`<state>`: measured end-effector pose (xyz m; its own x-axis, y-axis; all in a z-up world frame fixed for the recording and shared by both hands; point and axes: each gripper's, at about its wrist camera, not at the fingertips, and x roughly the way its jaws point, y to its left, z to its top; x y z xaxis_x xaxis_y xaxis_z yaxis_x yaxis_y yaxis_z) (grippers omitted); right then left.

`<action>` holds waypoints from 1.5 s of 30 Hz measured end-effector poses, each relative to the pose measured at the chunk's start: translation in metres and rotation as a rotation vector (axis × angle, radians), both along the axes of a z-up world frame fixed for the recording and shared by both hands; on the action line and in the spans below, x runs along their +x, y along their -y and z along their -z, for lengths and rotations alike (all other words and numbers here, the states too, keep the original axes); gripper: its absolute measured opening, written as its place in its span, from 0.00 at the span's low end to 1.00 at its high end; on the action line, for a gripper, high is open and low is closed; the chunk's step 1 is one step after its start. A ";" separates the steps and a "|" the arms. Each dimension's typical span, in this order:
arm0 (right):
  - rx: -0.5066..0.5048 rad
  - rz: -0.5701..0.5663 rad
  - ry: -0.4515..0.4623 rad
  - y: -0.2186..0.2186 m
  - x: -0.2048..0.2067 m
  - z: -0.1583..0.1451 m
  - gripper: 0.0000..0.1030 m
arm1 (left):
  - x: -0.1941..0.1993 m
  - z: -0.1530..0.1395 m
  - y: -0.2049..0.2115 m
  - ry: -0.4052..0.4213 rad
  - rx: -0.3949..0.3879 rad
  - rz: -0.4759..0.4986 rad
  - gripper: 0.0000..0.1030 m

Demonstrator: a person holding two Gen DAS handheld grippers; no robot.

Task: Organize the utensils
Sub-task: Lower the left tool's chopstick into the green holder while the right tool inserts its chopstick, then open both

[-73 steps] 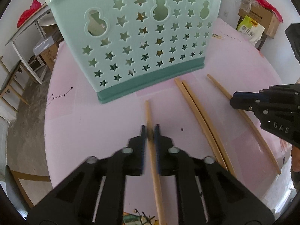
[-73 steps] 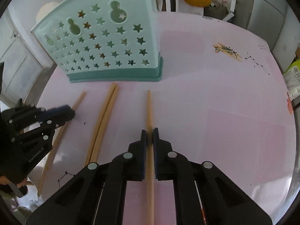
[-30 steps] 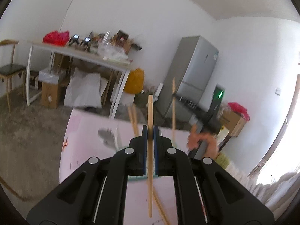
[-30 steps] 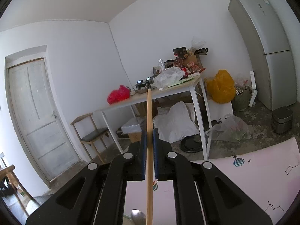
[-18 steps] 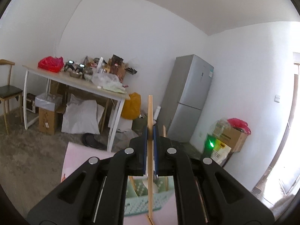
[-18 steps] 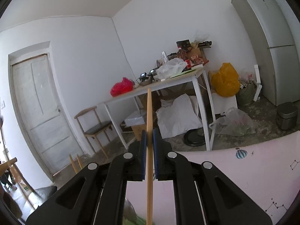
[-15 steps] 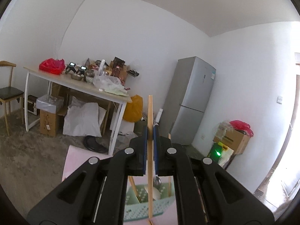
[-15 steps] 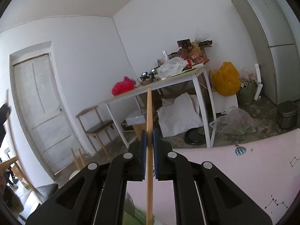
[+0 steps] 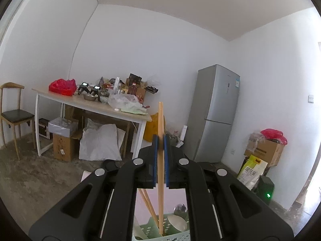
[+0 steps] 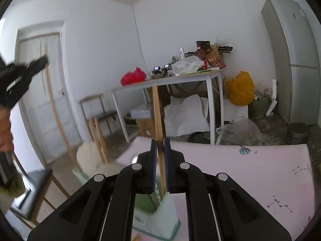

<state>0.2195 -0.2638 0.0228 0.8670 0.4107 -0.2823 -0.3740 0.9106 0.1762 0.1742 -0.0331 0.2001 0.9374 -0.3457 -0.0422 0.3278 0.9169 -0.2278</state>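
Left gripper [image 9: 159,158] pinching upright chopstick [image 9: 160,160] over basket [image 9: 160,233] holding spoons [image 9: 176,222], right gripper [image 10: 159,164] pinching another stick [image 10: 157,120], cluttered table [image 9: 90,102], fridge [image 9: 216,112] behind

We read only large yellow characters, too blurred to make out, on the yellow-and-white bag [image 9: 251,171] on the floor beside the refrigerator [image 9: 215,114], whose blue door sticker stays illegible.
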 end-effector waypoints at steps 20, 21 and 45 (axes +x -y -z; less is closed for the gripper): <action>0.208 0.139 -0.035 0.051 -0.114 -0.016 0.38 | 0.038 0.077 0.007 -0.089 -0.083 -0.021 0.05; 0.212 0.140 -0.042 0.051 -0.115 -0.014 0.38 | 0.039 0.082 0.004 -0.103 -0.091 -0.018 0.05; 0.240 0.133 -0.240 0.027 -0.104 0.021 0.44 | -0.023 0.144 -0.011 -0.307 0.032 0.117 0.63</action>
